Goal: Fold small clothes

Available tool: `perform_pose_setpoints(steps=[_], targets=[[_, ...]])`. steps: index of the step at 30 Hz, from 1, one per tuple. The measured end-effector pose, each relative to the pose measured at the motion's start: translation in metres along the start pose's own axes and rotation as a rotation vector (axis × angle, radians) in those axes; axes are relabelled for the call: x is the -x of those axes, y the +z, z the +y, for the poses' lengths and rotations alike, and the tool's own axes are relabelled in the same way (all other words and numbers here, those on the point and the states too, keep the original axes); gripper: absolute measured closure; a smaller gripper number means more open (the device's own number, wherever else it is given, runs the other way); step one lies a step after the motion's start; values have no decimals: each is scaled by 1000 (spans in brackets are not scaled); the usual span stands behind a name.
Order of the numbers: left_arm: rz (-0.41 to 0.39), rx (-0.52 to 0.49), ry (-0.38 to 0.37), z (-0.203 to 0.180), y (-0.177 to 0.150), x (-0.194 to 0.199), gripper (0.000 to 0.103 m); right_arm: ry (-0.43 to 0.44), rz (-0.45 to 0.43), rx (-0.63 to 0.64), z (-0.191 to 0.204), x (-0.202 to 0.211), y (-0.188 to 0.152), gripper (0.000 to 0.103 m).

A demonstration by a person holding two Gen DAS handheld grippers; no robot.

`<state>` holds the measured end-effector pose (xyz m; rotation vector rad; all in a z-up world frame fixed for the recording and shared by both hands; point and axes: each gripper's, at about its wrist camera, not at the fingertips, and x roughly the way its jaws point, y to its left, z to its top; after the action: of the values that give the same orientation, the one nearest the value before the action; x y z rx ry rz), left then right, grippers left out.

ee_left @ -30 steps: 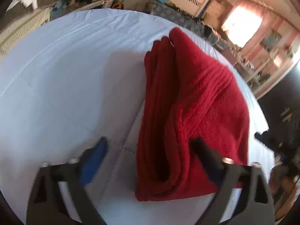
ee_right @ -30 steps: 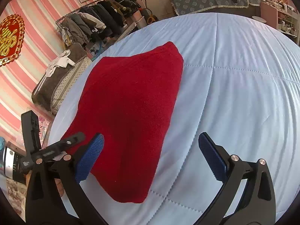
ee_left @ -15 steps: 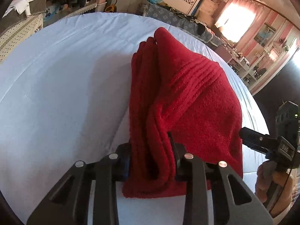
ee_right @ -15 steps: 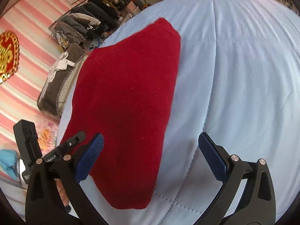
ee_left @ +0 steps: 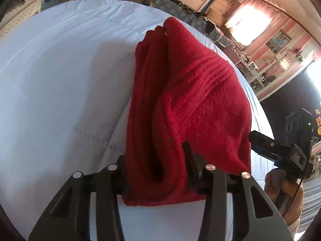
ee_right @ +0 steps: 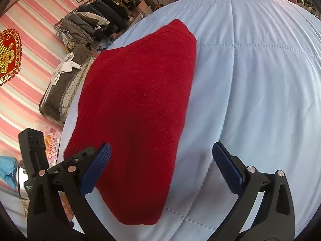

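Note:
A folded red knit garment (ee_left: 186, 100) lies on a pale blue quilted bed (ee_left: 60, 80). My left gripper (ee_left: 158, 172) is shut on the garment's near stacked edge, and the folds bulge between its fingers. In the right wrist view the same garment (ee_right: 140, 100) lies flat. My right gripper (ee_right: 160, 166) is open and empty just above the garment's near corner, with its blue pads (ee_right: 96, 166) to either side. The right gripper also shows at the right edge of the left wrist view (ee_left: 280, 148).
A rack of hanging dark clothes (ee_right: 96, 24) and a grey upholstered bench (ee_right: 64, 84) stand beyond the bed's left side. A patterned sofa (ee_left: 180, 14) and shelves (ee_left: 260, 70) are at the far end. The quilt (ee_right: 260, 80) stretches to the right.
My left gripper has closed onto the garment's near stacked edge and now holds it. My right gripper stays open and has shifted a little over the garment's near corner.

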<state>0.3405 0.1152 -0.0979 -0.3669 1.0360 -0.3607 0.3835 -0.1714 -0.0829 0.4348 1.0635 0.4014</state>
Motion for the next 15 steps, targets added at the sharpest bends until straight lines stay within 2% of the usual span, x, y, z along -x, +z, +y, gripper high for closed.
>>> perform_pose_setpoints(steps=[1, 4, 14, 15], targets=[[-7, -18, 14, -4, -1, 2, 70, -2, 4, -1, -1, -2, -1, 3], [-29, -36, 33, -9, -2, 7, 74, -4, 12, -7, -1, -6, 1, 3], [-77, -121, 134, -27, -4, 4, 75, 66, 41, -49, -2, -16, 8, 3], [-82, -127, 143, -29, -5, 5, 75, 65, 43, -42, -1, -17, 9, 6]])
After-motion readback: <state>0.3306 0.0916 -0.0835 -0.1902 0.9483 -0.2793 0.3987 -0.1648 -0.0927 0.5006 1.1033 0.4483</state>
